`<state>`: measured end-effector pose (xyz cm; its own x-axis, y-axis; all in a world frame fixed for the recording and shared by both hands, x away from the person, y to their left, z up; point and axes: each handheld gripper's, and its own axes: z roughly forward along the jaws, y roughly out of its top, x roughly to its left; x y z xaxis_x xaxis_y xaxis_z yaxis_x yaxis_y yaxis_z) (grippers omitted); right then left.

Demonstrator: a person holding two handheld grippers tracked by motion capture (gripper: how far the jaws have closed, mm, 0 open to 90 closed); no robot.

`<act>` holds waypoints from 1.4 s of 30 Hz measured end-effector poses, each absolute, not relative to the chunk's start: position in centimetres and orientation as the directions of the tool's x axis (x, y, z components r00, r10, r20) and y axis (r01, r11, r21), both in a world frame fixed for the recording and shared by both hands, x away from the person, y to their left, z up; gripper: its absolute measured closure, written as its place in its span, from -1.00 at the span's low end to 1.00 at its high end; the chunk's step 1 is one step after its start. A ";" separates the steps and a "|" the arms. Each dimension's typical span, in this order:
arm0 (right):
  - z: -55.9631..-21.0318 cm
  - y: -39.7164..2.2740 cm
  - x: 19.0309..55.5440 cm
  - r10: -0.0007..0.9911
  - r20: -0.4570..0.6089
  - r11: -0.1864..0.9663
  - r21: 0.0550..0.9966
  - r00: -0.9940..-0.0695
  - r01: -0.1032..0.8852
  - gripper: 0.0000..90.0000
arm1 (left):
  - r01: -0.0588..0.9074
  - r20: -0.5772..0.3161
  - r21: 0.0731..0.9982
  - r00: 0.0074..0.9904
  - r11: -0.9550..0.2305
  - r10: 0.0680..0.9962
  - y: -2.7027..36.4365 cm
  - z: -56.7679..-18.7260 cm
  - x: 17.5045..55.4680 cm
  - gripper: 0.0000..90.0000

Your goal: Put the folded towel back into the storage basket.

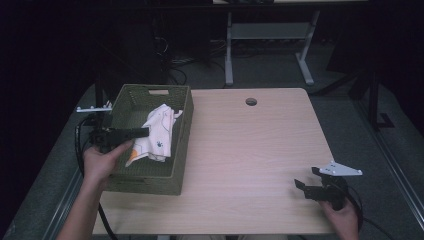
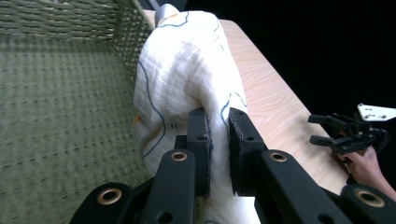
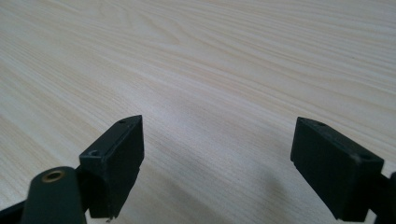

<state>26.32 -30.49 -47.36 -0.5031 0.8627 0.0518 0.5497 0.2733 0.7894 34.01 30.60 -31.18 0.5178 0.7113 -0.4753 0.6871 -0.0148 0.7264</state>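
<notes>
At about 4 o'clock on the surface, the right tongs are held released over bare wood, nothing between the jaws. At 9 o'clock, the left tongs are clenched on a fold of the white printed cloth, which is draped inside the woven basket, its long axis running from 7 toward 1 o'clock. Open room is judged to lie rightward, past the basket's right wall; the far edge beyond is left clear.
</notes>
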 end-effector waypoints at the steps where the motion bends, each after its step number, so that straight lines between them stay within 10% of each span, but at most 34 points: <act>1: -47.4 -30.5 26.3 0.863 0.052 0.273 0.789 -0.503 0.550 -0.62 | 0.687 -0.475 0.726 0.518 -0.015 0.711 30.6 -31.2 34.0 0.80; 42: -47.6 -30.8 26.4 0.870 0.046 0.278 0.777 -0.491 0.564 -0.62 | 0.742 -0.404 0.660 0.484 -0.119 0.776 33.0 -34.7 38.2 0.80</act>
